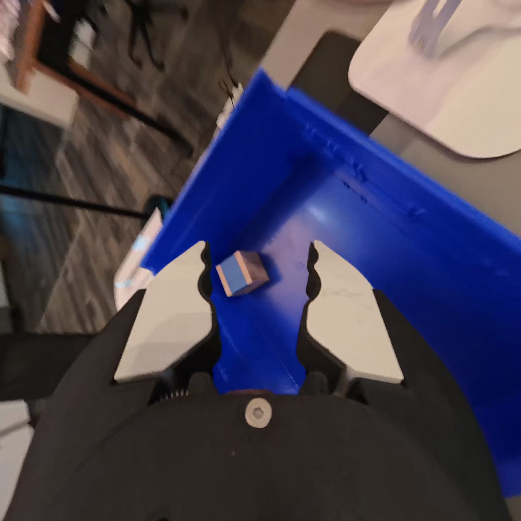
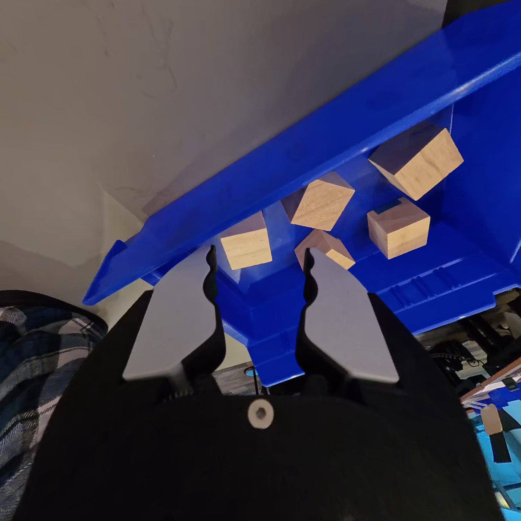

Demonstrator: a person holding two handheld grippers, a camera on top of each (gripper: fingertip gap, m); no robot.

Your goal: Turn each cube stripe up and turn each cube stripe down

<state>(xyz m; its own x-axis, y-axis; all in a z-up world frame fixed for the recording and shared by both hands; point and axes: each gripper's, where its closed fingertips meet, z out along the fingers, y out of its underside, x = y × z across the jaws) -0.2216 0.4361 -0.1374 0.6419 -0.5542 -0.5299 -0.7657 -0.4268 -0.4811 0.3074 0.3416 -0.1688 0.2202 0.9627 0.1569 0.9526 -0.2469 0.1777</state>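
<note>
In the blurred left wrist view, a wooden cube (image 1: 242,275) lies on the floor of a blue bin (image 1: 380,225), its blue-striped face turned toward the camera. My left gripper (image 1: 258,244) is open above it. The cube lies between the fingers, nearer the left one, and neither pad touches it. In the right wrist view, several wooden cubes lie in a blue bin (image 2: 282,158). My right gripper (image 2: 260,249) is open over the bin's near corner. One plain-faced cube (image 2: 246,245) sits just beyond the fingertips. Another cube (image 2: 324,245) is partly hidden behind the right fingertip. A cube (image 2: 399,228) farther right shows a bit of blue stripe on top.
A white tabletop (image 1: 451,84) lies beyond the bin in the left wrist view, with patterned floor (image 1: 98,169) to the left. In the right wrist view a grey table surface (image 2: 141,98) lies behind the bin, a plaid sleeve (image 2: 33,366) is at lower left, and clutter is at lower right.
</note>
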